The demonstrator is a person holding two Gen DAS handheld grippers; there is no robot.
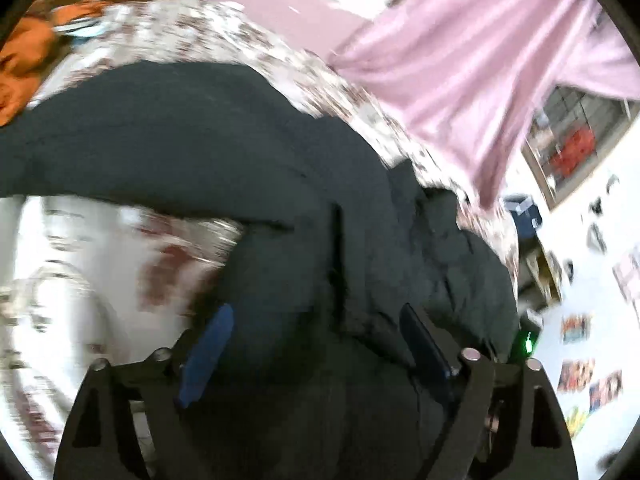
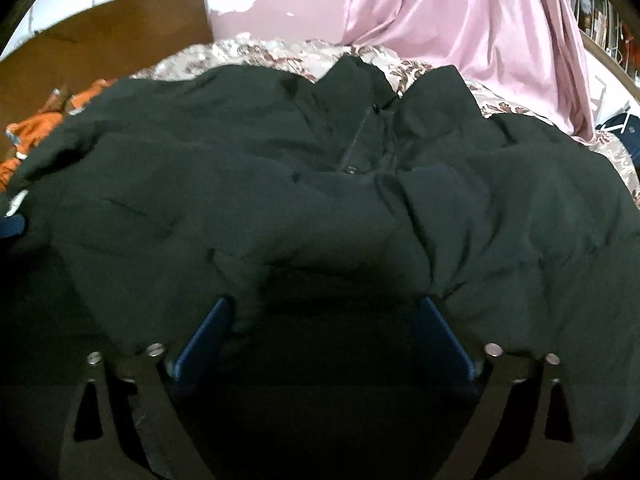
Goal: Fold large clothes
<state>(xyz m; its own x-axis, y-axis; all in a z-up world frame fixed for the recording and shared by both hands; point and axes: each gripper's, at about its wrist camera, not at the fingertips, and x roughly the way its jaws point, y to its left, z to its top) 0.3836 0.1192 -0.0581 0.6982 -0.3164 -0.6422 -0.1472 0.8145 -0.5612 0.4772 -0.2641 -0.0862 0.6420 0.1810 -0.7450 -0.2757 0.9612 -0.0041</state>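
A large dark green padded jacket (image 2: 320, 184) lies spread on a floral bedspread (image 2: 256, 56), collar and zipper toward the far side. It also fills the left wrist view (image 1: 200, 148), which is motion-blurred. My left gripper (image 1: 316, 320) is open with blue fingers (image 1: 208, 348) wide apart over the jacket's fabric, holding nothing. My right gripper (image 2: 324, 316) is open, its blue fingers (image 2: 204, 336) straddling the jacket's near hem, with dark fabric lying between and under them.
An orange garment (image 2: 40, 128) lies at the bed's far left by a wooden headboard (image 2: 100, 36). A pink curtain (image 2: 472, 28) hangs beyond the bed. A white wall with pictures (image 1: 576, 372) and a window (image 1: 576, 144) are at the right.
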